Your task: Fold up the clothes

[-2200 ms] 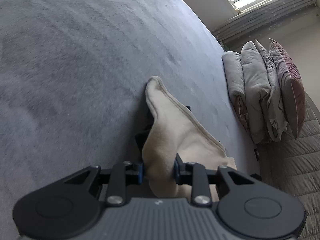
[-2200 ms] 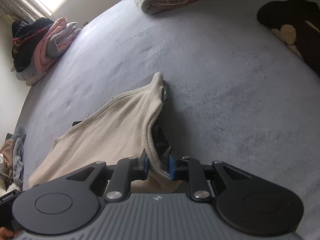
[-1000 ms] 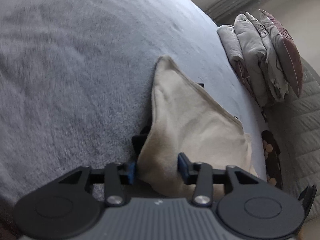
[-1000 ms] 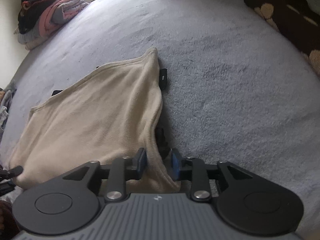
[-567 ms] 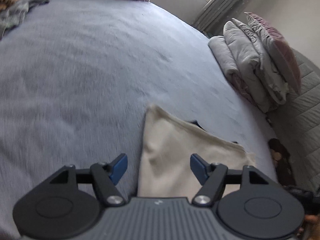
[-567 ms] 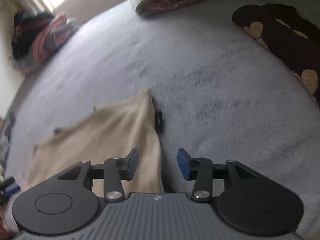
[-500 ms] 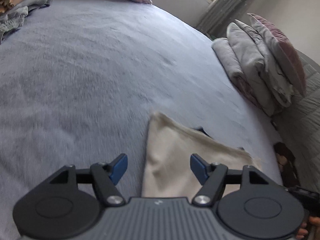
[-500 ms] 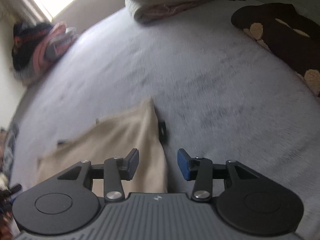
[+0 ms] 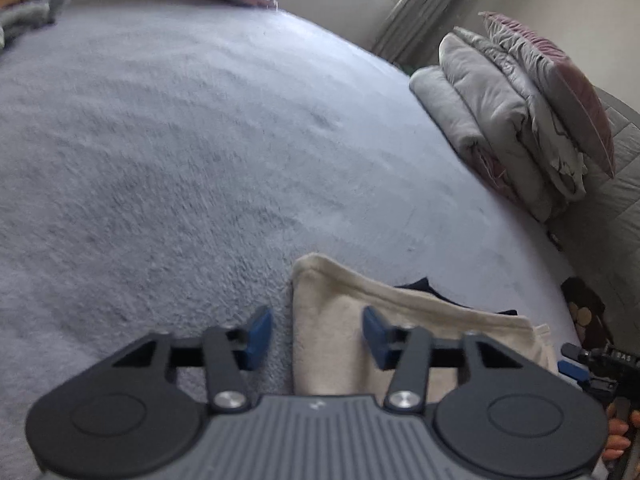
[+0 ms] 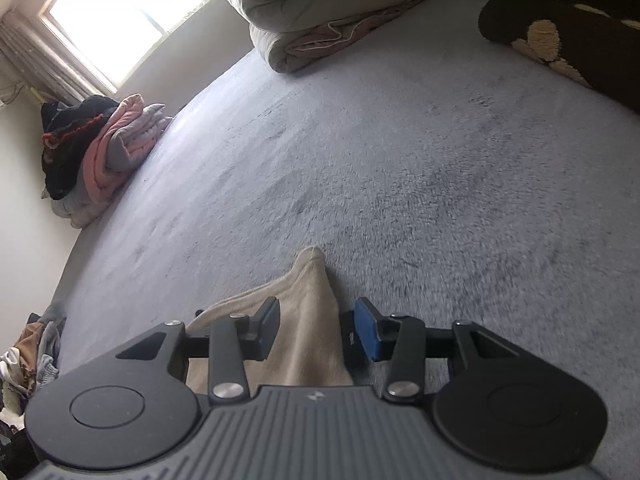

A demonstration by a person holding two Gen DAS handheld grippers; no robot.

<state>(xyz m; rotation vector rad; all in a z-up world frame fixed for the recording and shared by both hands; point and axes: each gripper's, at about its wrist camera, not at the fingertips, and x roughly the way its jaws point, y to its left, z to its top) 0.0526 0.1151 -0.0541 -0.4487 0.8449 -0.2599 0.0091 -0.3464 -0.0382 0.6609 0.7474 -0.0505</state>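
The cream garment point(image 9: 340, 320) lies flat on the grey bed cover point(image 9: 180, 140), folded over with a dark lining or second layer peeking out along its far edge. In the left wrist view one corner of it points away from the camera, just ahead of the left claw point(image 9: 316, 330). That claw stands wide open with its blue pads spread to either side of the corner, and holds nothing. In the right wrist view another pointed corner of the garment point(image 10: 308, 320) runs up between the fingers of the right claw point(image 10: 318, 330), which is likewise open and not gripping; whether the cloth brushes a pad I cannot tell.

At the right edge of the left view, part of the right claw and a few fingertips of a hand point(image 9: 618, 436) show beside the garment.

Farther off, a stack of folded quilts and a pillow point(image 9: 512, 120) sits at the bed's head. A pile of pink, grey and black clothes point(image 10: 92, 148) rests by the wall under the window point(image 10: 120, 12). A dark brown blanket with tan patches point(image 10: 568, 32) lies at the far right.
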